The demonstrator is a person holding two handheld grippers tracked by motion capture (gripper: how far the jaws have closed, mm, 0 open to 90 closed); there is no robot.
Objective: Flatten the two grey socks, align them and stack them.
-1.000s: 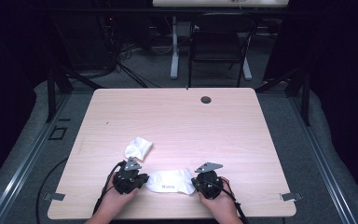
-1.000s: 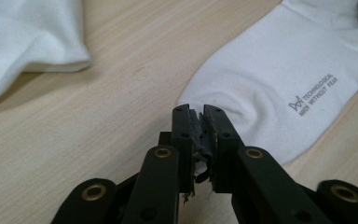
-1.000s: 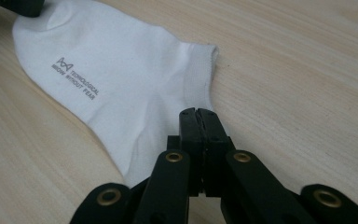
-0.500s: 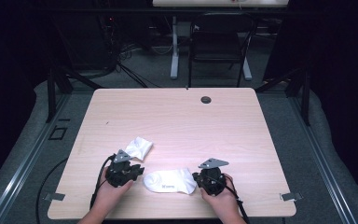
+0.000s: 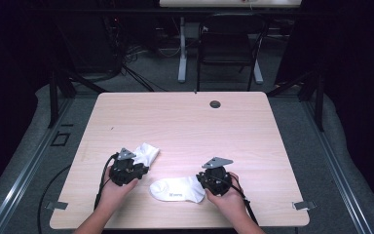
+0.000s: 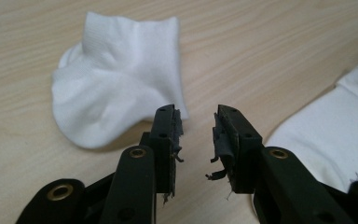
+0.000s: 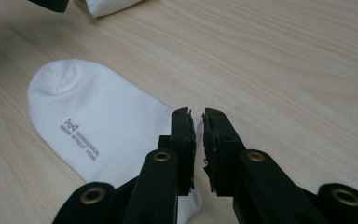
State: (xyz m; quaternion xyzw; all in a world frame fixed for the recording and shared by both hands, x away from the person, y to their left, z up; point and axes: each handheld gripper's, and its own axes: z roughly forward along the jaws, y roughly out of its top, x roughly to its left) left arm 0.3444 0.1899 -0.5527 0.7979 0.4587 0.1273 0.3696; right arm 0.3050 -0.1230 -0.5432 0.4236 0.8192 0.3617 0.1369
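1. Your left tool stands open, its jaws having just been widening, and nothing sits between them; bare worktop shows through the gap.
2. Just past the tips of that tool lies the crumpled sock, bunched up with its ribbed cuff pointing away, close to the left jaw but not pinched by it.
3. In the high view your left tool sits at the near-left part of the worktop, right beside the crumpled sock, with its grey three-cornered plate on top.
4. Your left hand wraps the tool from behind, the forearm coming in from the near edge and angled slightly to the right.
5. Your right tool is parted only a little, its jaws having just been opening; the gap is narrow and the pads do not press on anything.
6. The flat sock lies spread out under and to the left of those jaws, toe rounded at the far end, with small grey printing on it; its edge runs beneath the jaw tips.
7. In the high view your right tool sits at the cuff end of the flat sock, which lies near the front edge between your two hands.
8. Your right hand holds the tool from behind, and its cable trails back toward you.
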